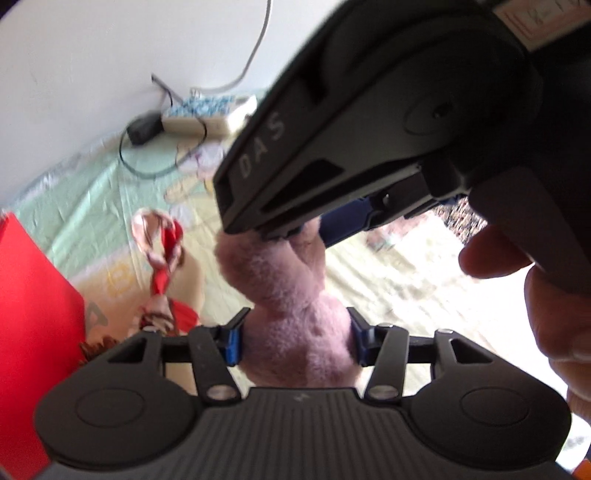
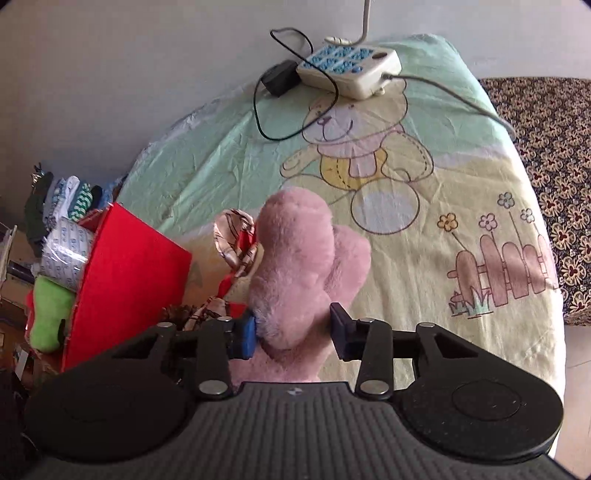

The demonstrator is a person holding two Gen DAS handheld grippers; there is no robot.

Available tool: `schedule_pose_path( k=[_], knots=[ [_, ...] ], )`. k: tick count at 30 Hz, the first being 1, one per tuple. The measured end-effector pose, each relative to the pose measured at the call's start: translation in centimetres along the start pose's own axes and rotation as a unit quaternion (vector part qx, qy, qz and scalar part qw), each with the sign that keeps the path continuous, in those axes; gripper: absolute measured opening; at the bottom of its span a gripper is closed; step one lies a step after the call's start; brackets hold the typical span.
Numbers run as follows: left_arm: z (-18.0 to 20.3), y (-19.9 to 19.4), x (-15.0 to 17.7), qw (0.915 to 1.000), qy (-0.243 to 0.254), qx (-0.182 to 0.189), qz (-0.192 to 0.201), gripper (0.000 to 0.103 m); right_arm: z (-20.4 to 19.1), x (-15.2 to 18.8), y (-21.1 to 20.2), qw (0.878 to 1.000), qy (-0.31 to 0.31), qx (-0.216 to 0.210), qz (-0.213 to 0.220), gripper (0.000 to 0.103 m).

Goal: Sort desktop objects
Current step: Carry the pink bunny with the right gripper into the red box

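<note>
Clearly both grippers are pinching the pink plush toy (image 2: 303,258): left gripper (image 1: 295,341) is clamping its body, right gripper (image 2: 293,334) is squeezing a limb. Toy's long axis is running toward 12 o'clock; red box (image 2: 125,273) is sitting at 9 o'clock, near.

Plush toy (image 2: 299,258) lies right of box (image 2: 129,273).

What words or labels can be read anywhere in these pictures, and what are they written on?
"DAS": raised letters on the dark body of the right hand-held gripper, seen from the left wrist view.
White label at the top of that same device: handwriting, too blurred and cropped to read.
Patterned wrapped roll beside the red box: small print, too small to read.
Power strip and cartoon sheet: no readable text.
</note>
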State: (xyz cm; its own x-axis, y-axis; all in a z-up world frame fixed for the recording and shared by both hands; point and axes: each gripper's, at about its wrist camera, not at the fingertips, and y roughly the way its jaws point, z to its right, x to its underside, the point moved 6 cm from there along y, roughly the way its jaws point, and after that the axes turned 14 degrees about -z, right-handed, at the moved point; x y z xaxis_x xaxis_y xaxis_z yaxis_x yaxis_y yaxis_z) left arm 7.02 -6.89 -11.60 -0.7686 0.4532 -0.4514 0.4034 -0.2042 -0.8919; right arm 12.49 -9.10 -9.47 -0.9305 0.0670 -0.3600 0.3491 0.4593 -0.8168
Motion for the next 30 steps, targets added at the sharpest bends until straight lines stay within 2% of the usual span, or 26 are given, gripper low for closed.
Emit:
schedule_pose_path(
  k=[3, 8, 13, 15, 19, 22, 28, 30],
  knots=[
    [0.1, -3.9, -0.7, 0.9992, -0.003, 0.007, 0.038, 0.052, -0.5, 0.2, -1.9, 1.0, -0.005, -0.011, 0.022, 0.042],
    [-2.9, -9.8, 0.0, 0.9957, -0.028, -0.005, 0.088, 0.052, -5.5, -0.8, -5.2, 0.996, -0.05, -0.055, 0.058, 0.042],
    [-7.3, -15.5, 1.6, 0.9895, -0.065, -0.027, 0.126, 0.052, -12.6, -1.7, -5.3, 0.988, -0.1, -0.102, 0.067, 0.042],
    [-9.6, -16.8, 2.7, 0.9871, -0.085, -0.033, 0.132, 0.051, -14.8, -2.0, -3.9, 0.987, -0.112, -0.102, 0.057, 0.042],
    [-14.2, -17.8, 4.7, 0.9843, -0.116, -0.045, 0.126, 0.048, -19.0, -2.6, -0.9, 0.985, -0.134, -0.098, 0.037, 0.042],
    [-17.0, -16.7, 5.4, 0.9859, -0.123, -0.032, 0.109, 0.047, -22.1, -3.1, 1.4, 0.984, -0.151, -0.096, 0.022, 0.041],
    [-20.0, -13.1, 6.3, 0.9895, -0.126, 0.014, 0.069, 0.046, -22.6, -3.7, 5.9, 0.99, -0.134, -0.041, -0.029, 0.041],
    [-20.3, -11.8, 6.6, 0.9889, -0.13, 0.051, 0.05, 0.046, -22.0, -3.6, 7.1, 0.992, -0.119, -0.012, -0.051, 0.041]
  ],
)
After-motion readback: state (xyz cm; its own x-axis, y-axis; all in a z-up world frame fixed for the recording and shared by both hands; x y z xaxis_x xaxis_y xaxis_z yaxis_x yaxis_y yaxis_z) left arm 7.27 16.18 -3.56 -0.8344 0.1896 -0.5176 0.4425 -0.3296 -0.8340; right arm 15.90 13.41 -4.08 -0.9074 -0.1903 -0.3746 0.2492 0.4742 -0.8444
